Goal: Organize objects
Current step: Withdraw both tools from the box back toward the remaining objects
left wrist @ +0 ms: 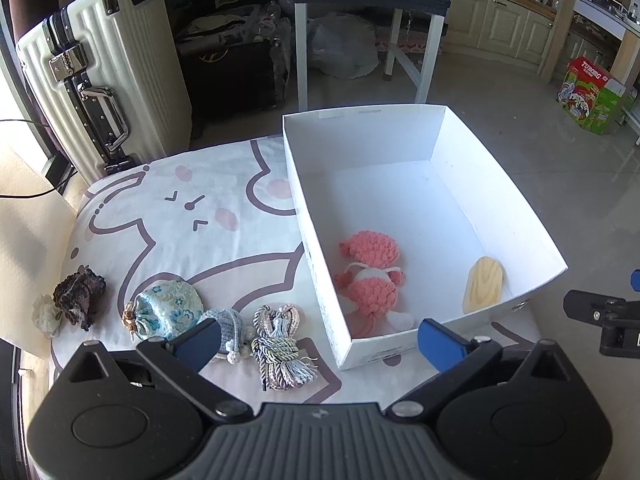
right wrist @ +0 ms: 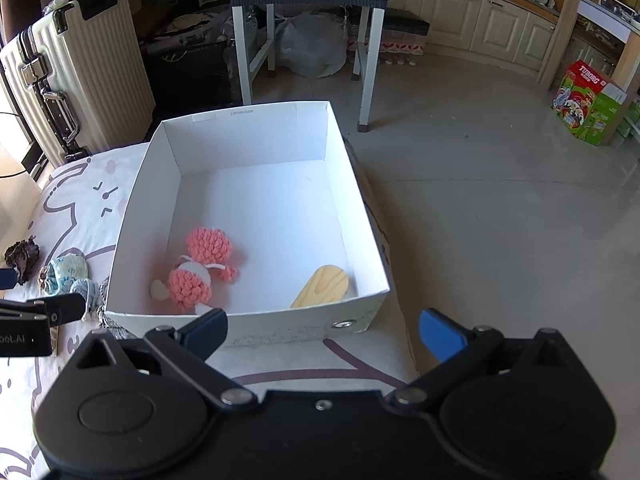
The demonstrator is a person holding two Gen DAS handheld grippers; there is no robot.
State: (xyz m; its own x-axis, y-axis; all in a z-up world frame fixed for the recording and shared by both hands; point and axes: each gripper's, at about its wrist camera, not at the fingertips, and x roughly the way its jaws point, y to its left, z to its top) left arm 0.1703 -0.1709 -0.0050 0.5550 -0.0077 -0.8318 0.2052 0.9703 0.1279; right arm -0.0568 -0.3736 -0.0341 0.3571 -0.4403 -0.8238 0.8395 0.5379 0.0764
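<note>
A white box (left wrist: 316, 280) (right wrist: 256, 320) stands on the bed and holds a pink crocheted toy (left wrist: 370, 276) (right wrist: 200, 268) and a flat wooden piece (left wrist: 482, 290) (right wrist: 322, 286). Left of the box lie a tasselled cord bundle (left wrist: 280, 344), a small blue knitted item (left wrist: 232, 328), a floral blue pouch (left wrist: 168, 310) (right wrist: 66, 270), a dark crocheted piece (left wrist: 80, 294) (right wrist: 22, 256) and a white knitted piece (left wrist: 46, 314). My left gripper (left wrist: 320, 344) is open and empty above the bed's near edge. My right gripper (right wrist: 322, 334) is open and empty before the box's near wall.
A cartoon-print bed cover (left wrist: 180, 216) (right wrist: 340, 360) lies under everything. A cream suitcase (left wrist: 92, 72) stands at the back left, a white-legged table (left wrist: 360, 32) behind the box, a green carton (left wrist: 592, 96) on the grey floor at right.
</note>
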